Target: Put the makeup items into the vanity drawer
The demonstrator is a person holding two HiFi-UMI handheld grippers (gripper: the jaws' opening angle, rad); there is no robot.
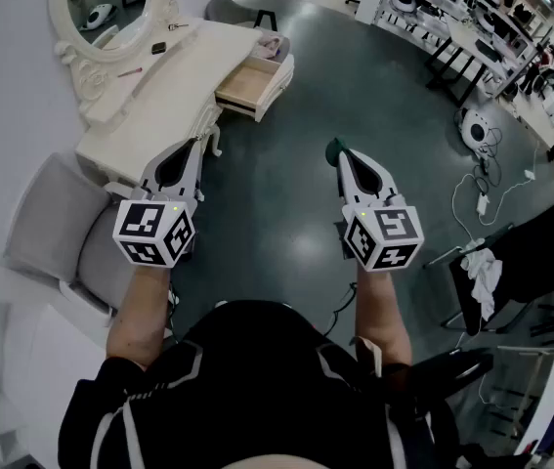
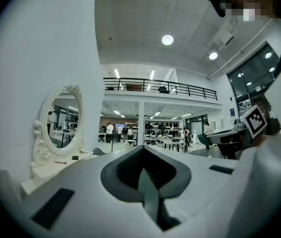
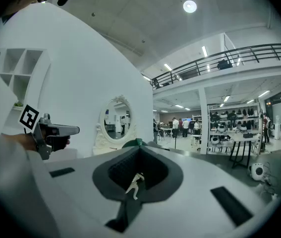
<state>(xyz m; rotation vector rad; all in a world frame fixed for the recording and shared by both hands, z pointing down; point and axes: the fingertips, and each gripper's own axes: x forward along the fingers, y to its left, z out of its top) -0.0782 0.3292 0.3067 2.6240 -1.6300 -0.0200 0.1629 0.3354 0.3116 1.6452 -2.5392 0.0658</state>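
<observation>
out on the open floor, well apart from the vanity [image 1: 174, 81], the person is holding both grippers level and carrying nothing.
the left gripper [image 1: 181, 159] is keeping its jaws together on nothing; the right gripper [image 1: 347, 159] is pressing its jaws together too, with only a small white fleck [image 3: 135, 181] clinging in their hollow, too small to identify. the makeup items, a small dark case [image 1: 158, 47] and a thin pink stick [image 1: 130, 70] among them, are lying on the vanity top below the mirror [image 1: 110, 3], and the drawer [image 1: 278, 84] is standing pulled out at its right end. judging by this, the approach is coming first: stepping close, spreading one pair of jaws before descending, taking the case across its narrow sides, and steering clear of the chair [image 1: 47, 223].
</observation>
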